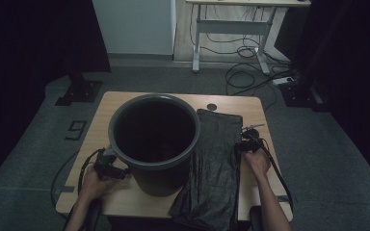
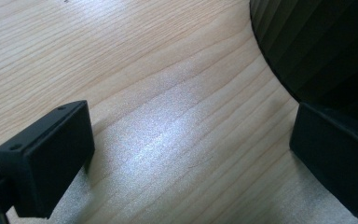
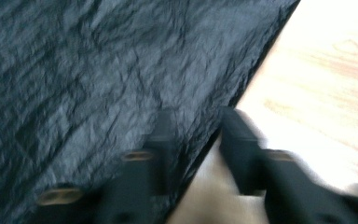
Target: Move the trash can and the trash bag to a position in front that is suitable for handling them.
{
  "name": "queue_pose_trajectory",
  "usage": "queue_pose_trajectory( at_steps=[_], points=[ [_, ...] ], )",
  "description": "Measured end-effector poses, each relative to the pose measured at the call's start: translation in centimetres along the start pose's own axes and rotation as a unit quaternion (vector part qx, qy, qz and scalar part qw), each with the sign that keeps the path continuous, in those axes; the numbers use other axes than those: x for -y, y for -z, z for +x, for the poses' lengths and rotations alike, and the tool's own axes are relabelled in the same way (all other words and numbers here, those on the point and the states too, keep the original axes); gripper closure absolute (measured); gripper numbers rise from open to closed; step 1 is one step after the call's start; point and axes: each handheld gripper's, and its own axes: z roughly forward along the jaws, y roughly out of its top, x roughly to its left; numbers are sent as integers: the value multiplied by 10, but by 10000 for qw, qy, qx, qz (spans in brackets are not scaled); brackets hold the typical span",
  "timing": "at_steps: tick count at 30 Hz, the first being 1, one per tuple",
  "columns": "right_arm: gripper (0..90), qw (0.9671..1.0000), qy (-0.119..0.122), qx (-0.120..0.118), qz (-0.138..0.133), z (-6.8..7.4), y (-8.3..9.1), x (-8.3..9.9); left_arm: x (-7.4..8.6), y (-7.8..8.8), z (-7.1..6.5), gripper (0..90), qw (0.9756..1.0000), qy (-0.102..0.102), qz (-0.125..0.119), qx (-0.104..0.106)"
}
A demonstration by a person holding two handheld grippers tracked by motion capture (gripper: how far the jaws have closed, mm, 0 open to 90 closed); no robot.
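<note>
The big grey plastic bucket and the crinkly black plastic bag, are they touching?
Touching. In the high view the big grey plastic bucket stands right against the crinkly black plastic bag, its rim overlapping the bag's left edge, with no wood showing between them.

Bucket [image 1: 154, 139] upright on bench [image 1: 111, 103], left of centre. Bag [image 1: 214, 163] flat on bench just right of bucket, near end hanging over front edge. Left hand-held gripper [image 1: 118, 172] at bucket's near-left foot, bucket wall beside one jaw. Right hand-held gripper [image 1: 244, 144] at bag's right edge, jaws astride that edge. Desk [image 1: 231, 24] on floor behind bench.
</note>
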Motion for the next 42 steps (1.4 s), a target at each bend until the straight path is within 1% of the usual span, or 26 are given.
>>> queue_pose_trajectory(
  at_steps=[1, 2, 4, 7, 8, 10, 11, 14, 17, 19, 24, 27, 28, 29, 31, 32, 34, 37, 38, 40, 41, 42],
  points=[
    [858, 10000, -7, -48, -6, -1, 0, 0, 0, 0, 0, 0, 10000, 1, -1, 1],
    [889, 10000, 13, -57, 2, -2, 0, 0, 0, 0, 0, 0, 10000, -1, -1, -3],
    [892, 9997, 131, 166, 106, -6, 3, 1, 0, 0, 0, 0, 10000, -2, -1, -3],
    [892, 9981, 223, 491, 313, -18, 9, 4, 0, 0, 0, 0, 10000, -3, -5, -11],
    [892, 9977, 199, 559, 316, -23, 12, 6, 0, 0, 0, 0, 10000, -3, -5, -10],
    [892, 9975, 66, 625, 328, -34, 17, 13, 0, 0, 0, 0, 10000, -2, -6, -10],
    [891, 9970, 48, 700, 327, -39, 20, 17, 0, 0, 0, 0, 10000, -4, -6, -11],
    [890, 9964, -126, 785, 279, -54, 31, 31, 0, 0, -1, 0, 10000, 4, -3, -9],
    [889, 9965, -253, 771, 211, -64, 42, 45, 0, 0, -1, 0, 10000, 22, 23, -19],
    [889, 9965, -296, 765, 149, -68, 50, 54, -1, 1, -2, 0, 10000, 31, 49, -26],
    [877, 9964, -424, 731, 42, -72, 71, 84, 0, 2, -2, 0, 10000, 26, 84, -22],
    [853, 9965, -427, 718, 36, -72, 81, 99, 0, 2, -2, 0, 10000, 25, 89, -22],
    [827, 9966, -405, 710, 39, -71, 83, 102, 0, 2, -3, 0, 9999, 28, 94, -23],
    [779, 9966, -386, 721, 19, -71, 84, 103, -1, 2, -3, 0, 9999, 35, 116, -18],
    [605, 9964, -369, 753, -101, -69, 88, 103, -1, 3, -3, 0, 9998, 49, 181, -4],
    [538, 9963, -358, 761, -175, -68, 90, 102, -1, 4, -2, 0, 9998, 63, 205, 19],
    [372, 9961, -295, 747, -353, -64, 93, 100, -1, 8, -2, 0, 9998, 101, 145, 68],
    [186, 9970, -148, 589, -486, -56, 96, 97, 0, 20, -6, 0, 9999, 90, 17, 113],
    [151, 9971, -83, 545, -526, -52, 97, 97, 0, 25, -8, 0, 10000, 42, -3, 87],
    [112, 9969, 60, 438, -658, -46, 100, 96, 1, 37, -14, 0, 9999, -114, -26, 45],
    [81, 9966, 113, 373, -730, -42, 102, 95, 3, 43, -17, 0, 9998, -152, -89, 51],
    [44, 9962, 153, 365, -778, -38, 102, 95, 4, 49, -20, 0, 9997, -164, -165, 108]
  ],
)
